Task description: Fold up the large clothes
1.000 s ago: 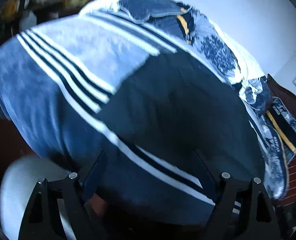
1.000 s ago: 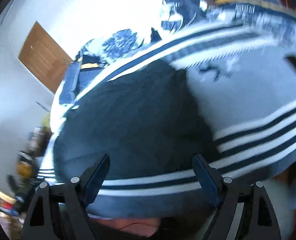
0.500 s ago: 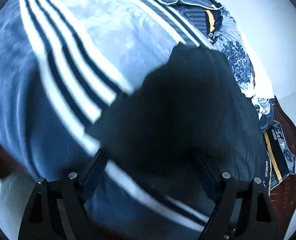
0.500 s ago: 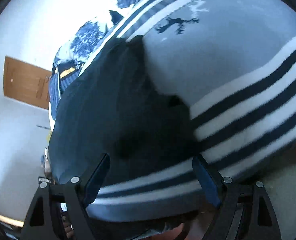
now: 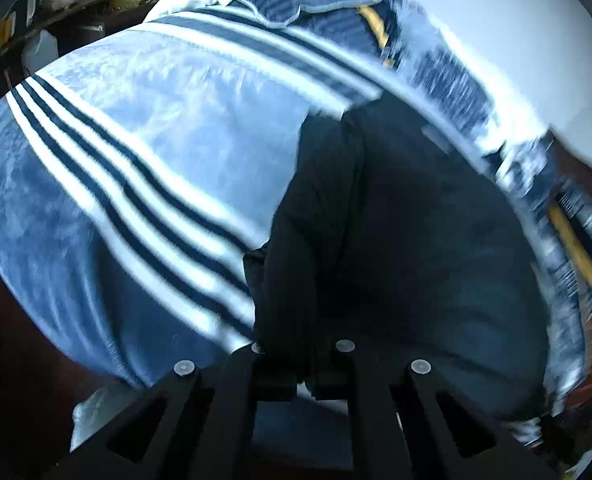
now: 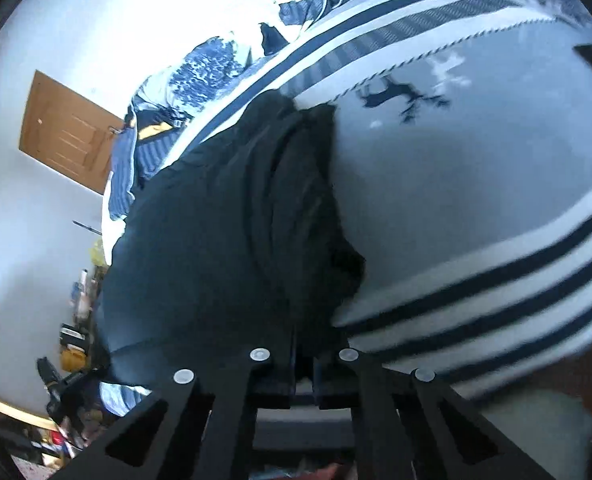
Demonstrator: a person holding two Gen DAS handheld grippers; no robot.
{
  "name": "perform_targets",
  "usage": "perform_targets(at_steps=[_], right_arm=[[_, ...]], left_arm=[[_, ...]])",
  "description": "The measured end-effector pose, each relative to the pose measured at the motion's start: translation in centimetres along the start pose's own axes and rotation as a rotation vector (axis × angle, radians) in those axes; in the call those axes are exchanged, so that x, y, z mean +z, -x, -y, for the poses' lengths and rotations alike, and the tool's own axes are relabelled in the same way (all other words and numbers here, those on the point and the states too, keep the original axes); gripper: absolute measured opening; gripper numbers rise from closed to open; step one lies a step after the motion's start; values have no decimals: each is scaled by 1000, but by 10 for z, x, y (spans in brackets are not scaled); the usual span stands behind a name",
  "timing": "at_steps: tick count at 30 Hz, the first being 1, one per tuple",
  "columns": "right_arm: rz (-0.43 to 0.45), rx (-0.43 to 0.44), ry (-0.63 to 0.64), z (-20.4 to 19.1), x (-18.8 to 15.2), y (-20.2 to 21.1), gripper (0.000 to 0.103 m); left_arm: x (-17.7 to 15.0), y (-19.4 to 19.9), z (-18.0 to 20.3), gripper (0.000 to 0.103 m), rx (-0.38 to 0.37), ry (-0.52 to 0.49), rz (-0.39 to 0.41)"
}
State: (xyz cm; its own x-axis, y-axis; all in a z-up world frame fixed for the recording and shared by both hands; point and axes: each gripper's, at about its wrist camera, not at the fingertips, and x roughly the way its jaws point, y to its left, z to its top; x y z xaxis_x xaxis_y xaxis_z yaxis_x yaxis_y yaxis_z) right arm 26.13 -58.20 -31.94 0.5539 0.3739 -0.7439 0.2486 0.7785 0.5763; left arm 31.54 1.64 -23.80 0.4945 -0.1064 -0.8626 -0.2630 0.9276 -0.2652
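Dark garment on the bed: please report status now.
Left tongs shut on dark garment. Right tongs shut on it too. Garment bunched on striped blanket. Nothing in the way.

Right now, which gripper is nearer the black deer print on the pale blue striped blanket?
Right. The right gripper clamps the dark garment at its edge near the black deer print. The left gripper clamps the garment's opposite edge, with no print in its view.

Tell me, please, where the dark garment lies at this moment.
The dark garment lies on the striped blanket, right of centre in the left wrist view and left of centre in the right wrist view, its near edge running down between each gripper's fingers.
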Motion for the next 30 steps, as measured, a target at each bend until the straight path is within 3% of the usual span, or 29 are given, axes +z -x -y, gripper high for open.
perform_targets(at_steps=[2, 5, 8, 10, 12, 15, 17, 18, 19, 21, 25, 28, 30], right_arm=[[-33, -10, -4, 6, -2, -8, 5], [0, -6, 40, 2, -1, -3, 5], [9, 16, 17, 8, -6, -1, 5], [36, 21, 1, 12, -8, 5, 6], [56, 22, -4, 11, -8, 8, 7], [73, 49, -28, 15, -13, 18, 8], [85, 71, -27, 13, -14, 23, 15], [103, 63, -18, 12, -15, 27, 31], [124, 52, -3, 9, -16, 31, 57], [172, 45, 18, 3, -18, 40, 76], [152, 35, 43, -8, -16, 36, 76], [119, 53, 61, -22, -1, 37, 76], [136, 18, 98, -32, 13, 40, 76]], left_arm=[[-8, -11, 5, 5, 45, -48, 12], [-14, -12, 0, 10, 54, 4, 27], [-13, -7, -10, 23, 54, 74, 40], [-12, 1, -19, 42, 93, 99, 61], [-12, 12, -27, 53, 117, 115, 87], [-16, 33, -46, 54, 100, 145, 121], [-9, 37, -44, 54, 103, 134, 136], [-7, 38, -42, 54, 108, 121, 143], [-2, 39, -37, 54, 117, 94, 151], [5, 36, -23, 54, 139, 30, 171], [6, 29, -13, 55, 131, -55, 188], [13, 6, -7, 55, 114, -74, 149], [18, -2, -3, 55, 97, -66, 132]])
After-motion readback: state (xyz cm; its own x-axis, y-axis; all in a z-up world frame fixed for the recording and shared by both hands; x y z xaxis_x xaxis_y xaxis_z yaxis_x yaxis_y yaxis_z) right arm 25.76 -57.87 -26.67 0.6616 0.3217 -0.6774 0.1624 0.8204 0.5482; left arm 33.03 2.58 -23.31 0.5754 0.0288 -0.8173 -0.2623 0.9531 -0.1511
